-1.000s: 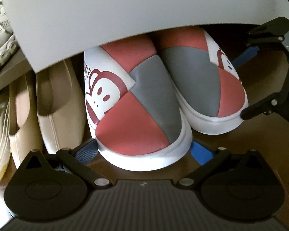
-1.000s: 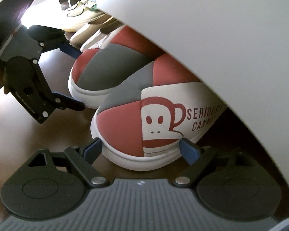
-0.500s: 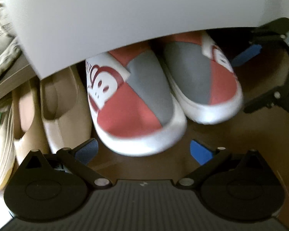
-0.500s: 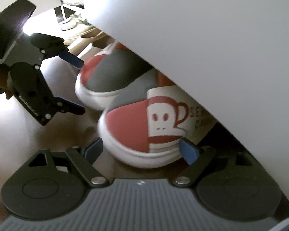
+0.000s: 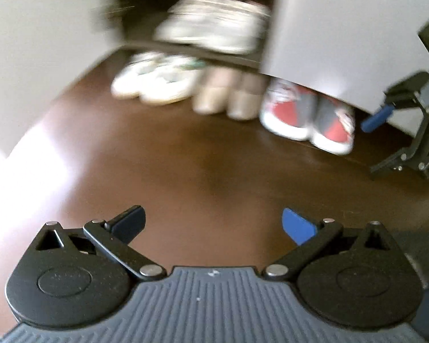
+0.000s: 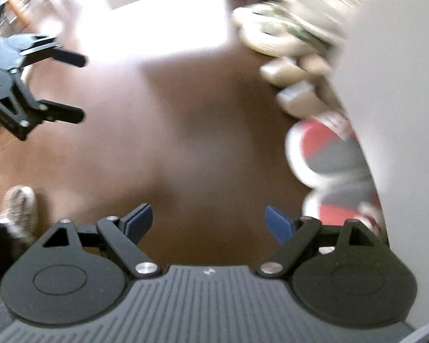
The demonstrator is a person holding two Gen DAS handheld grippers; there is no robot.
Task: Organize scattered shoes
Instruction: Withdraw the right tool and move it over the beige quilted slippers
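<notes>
Both tools, left (image 5: pixel 213 223) and right (image 6: pixel 208 221), hang open and empty over the floor (image 5: pixel 186 157); red-grey shoes (image 5: pixel 307 117) sit paired at two o'clock, toes outward under the cabinet (image 5: pixel 329 28).

No text, brand or number is legible in either view; both are motion-blurred. The white side panels of the red and grey slip-on shoes (image 5: pixel 309 114) carry a red marking, smeared beyond reading. A white character on the right gripper (image 5: pixel 386 140) is cut off at the frame edge.

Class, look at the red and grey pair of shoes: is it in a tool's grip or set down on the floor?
Set down. The red and grey pair rests side by side on the brown floor under the white panel, apart from both open tools.
</notes>
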